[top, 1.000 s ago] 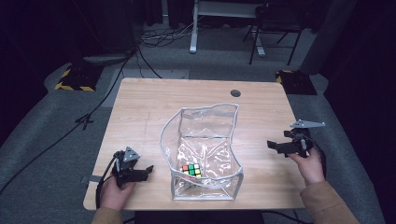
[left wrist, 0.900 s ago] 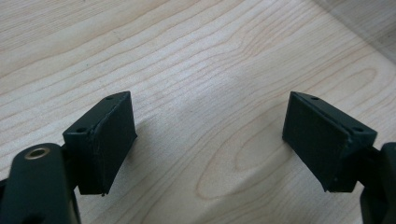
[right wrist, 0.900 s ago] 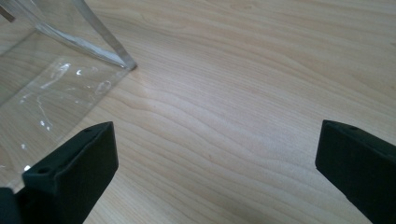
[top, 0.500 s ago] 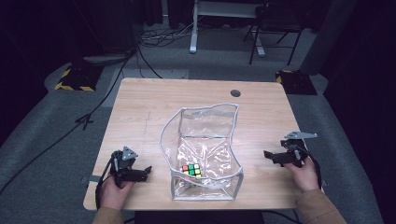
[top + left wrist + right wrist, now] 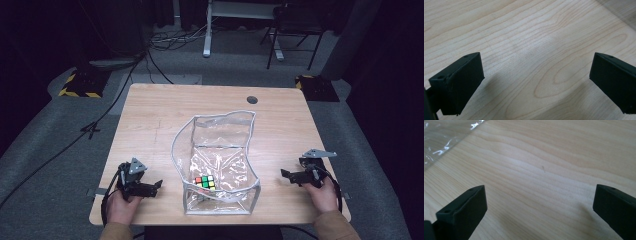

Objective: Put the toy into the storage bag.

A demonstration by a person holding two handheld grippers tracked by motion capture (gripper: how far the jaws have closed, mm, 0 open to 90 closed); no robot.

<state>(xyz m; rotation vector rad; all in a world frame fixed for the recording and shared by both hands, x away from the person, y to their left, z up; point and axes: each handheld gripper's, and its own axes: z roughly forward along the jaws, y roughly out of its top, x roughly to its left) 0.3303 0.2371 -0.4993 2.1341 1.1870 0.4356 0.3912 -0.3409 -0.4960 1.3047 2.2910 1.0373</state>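
Observation:
A clear plastic bag [image 5: 220, 131] with a grey zip rim stands open in the middle of the wooden table [image 5: 160, 115]. Inside it, near the front, lies a colourful puzzle cube [image 5: 204, 183]. My left gripper [image 5: 156, 186] rests low at the table's front left, pointing toward the bag. Its jaws have just been opening and now stand wide; in the left gripper view the left gripper [image 5: 536, 72] has bare wood between its jaws. My right gripper [image 5: 286, 175] is low at the front right, also facing the bag. In its own view the right gripper [image 5: 540, 205] is open over bare wood, with the bag's edge [image 5: 439, 142] at upper left.
A dark round cable hole [image 5: 252, 99] sits near the table's far edge. Beyond the table are a desk frame [image 5: 207, 30], a chair [image 5: 295, 30] and cables on the floor. Bare wood lies on both sides of the bag.
My right gripper has sunk toward the tabletop at the front right. The left hand has stayed put, and the bag and cube have not moved.

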